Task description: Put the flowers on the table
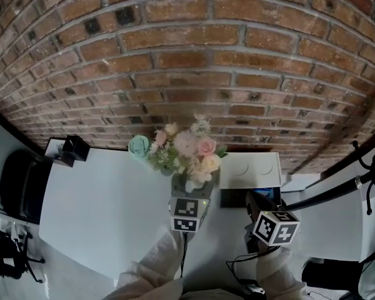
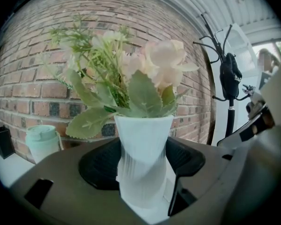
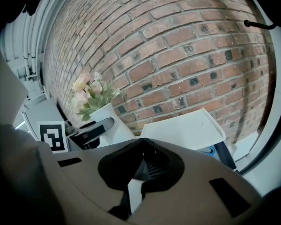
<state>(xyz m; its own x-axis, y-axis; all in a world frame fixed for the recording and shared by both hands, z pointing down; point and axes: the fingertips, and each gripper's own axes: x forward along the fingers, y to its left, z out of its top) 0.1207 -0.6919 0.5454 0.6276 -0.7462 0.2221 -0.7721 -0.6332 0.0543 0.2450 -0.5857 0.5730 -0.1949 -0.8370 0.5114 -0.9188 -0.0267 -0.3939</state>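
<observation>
Brick, red-brown w/ grey mortar, is what the wall [image 1: 194,49] is built of, and the whole far side is closed off by it. Below it a white flat table top [image 1: 100,199] is seen, bare over most of its near part. At its R end, against the wall, a white flat-lidded box [image 1: 257,165] is set.

The bunch of pale pink and cream flowers w/ green leaves [image 1: 189,147] is carried in a white ribbed vase [image 2: 145,130]. The vase is pinched low on its body by the left gripper [image 2: 143,163], one black pad at each side. The grip is prob. taken on the vase, not the stems, so that no blooms are crushed and the bunch is held upright. The vase is placed over the table's far R part, near the wall; whether its base touches the top can't be told.

The right gripper [image 3: 142,146] is held off to the R, jaws pressed together on nothing, presumably parked out of the way.

A mint-green lidded cup [image 1: 138,145] is stood just beside the flowers on their L, so a set-down there would be crowded. A small black box [image 1: 72,149] at the far L corner is well apart. The open table nearer the person is judged the safer spot.
</observation>
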